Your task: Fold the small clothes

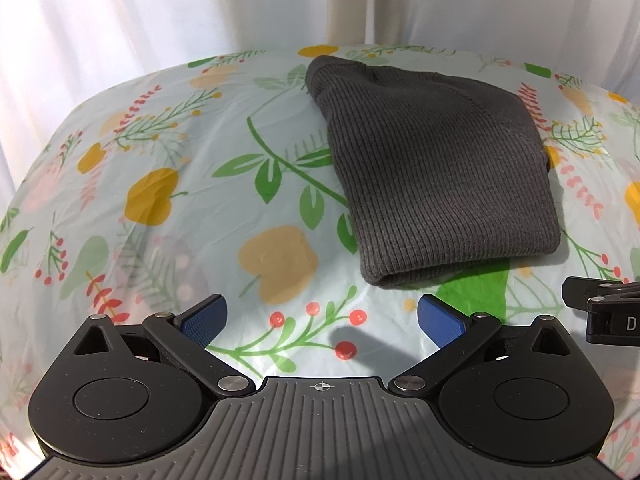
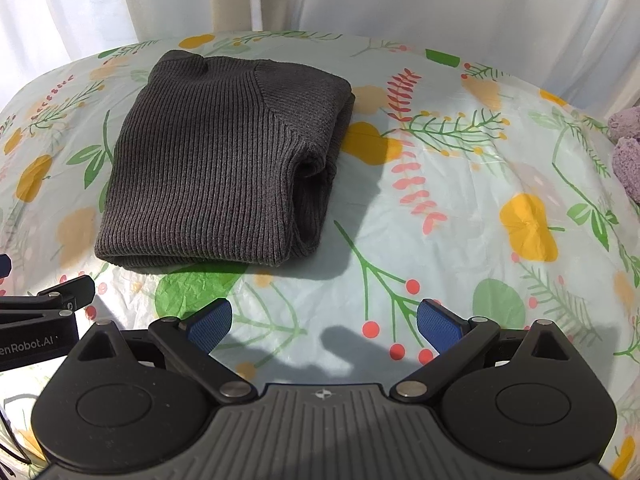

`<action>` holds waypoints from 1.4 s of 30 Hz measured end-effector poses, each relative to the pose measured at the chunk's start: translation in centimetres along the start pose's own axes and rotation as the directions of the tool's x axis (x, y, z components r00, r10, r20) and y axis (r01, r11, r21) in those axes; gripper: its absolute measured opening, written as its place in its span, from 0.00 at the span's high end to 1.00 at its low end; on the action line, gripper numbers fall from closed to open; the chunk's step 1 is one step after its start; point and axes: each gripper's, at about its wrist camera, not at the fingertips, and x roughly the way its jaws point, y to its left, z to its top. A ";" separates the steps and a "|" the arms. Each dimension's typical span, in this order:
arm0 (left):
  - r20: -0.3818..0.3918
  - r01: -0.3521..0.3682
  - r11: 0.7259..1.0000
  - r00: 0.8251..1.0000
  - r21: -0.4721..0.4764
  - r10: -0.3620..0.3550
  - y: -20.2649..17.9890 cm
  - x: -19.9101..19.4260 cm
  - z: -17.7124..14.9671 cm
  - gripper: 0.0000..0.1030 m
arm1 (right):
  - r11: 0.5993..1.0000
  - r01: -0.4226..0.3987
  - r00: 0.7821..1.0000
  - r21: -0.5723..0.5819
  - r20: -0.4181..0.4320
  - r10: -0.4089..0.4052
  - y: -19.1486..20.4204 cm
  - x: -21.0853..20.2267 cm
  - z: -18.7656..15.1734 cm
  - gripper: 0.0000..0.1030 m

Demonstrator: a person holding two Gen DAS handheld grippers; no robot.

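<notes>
A dark grey ribbed knit garment [image 1: 432, 168] lies folded into a compact rectangle on a table covered with a light plastic cloth printed with green leaves, yellow fruits and red berries [image 1: 160, 184]. In the left wrist view the garment is ahead and a little to the right of the left gripper [image 1: 322, 318]; in the right wrist view the same garment [image 2: 216, 160] is ahead and to the left of the right gripper [image 2: 324, 322]. Its near edge is a rounded fold, and on its right side the stacked layers are visible.

The left gripper has its two blue-padded fingers [image 1: 204, 320] spread wide apart, and nothing is between them. It is near the front edge of the garment but does not touch it. The right gripper has also its blue fingers [image 2: 438, 326] wide apart and empty, above bare tablecloth, apart from the garment.

Each gripper shows at the edge of the other camera's picture, so the two are side by side. Behind the table hangs a white curtain [image 1: 120, 12]. At the far right edge of the right wrist view lies a fluffy purple thing [image 2: 626, 148]; what it is I cannot tell.
</notes>
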 end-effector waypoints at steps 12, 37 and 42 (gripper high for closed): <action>-0.017 -0.005 1.000 1.000 0.006 0.005 -0.3 0.5 0.1 0.00 | 1.000 -0.007 1.000 0.023 -0.008 0.007 -0.5 0.2 0.1 0.04; -0.039 -0.010 1.000 0.999 0.005 0.010 -0.7 1.0 0.1 0.00 | 0.999 -0.017 1.000 0.047 -0.021 0.018 -0.8 0.8 0.2 0.04; -0.041 -0.010 1.000 0.999 0.004 0.010 -0.7 1.1 0.0 0.00 | 0.999 -0.017 1.000 0.051 -0.022 0.019 -0.8 0.9 0.2 0.04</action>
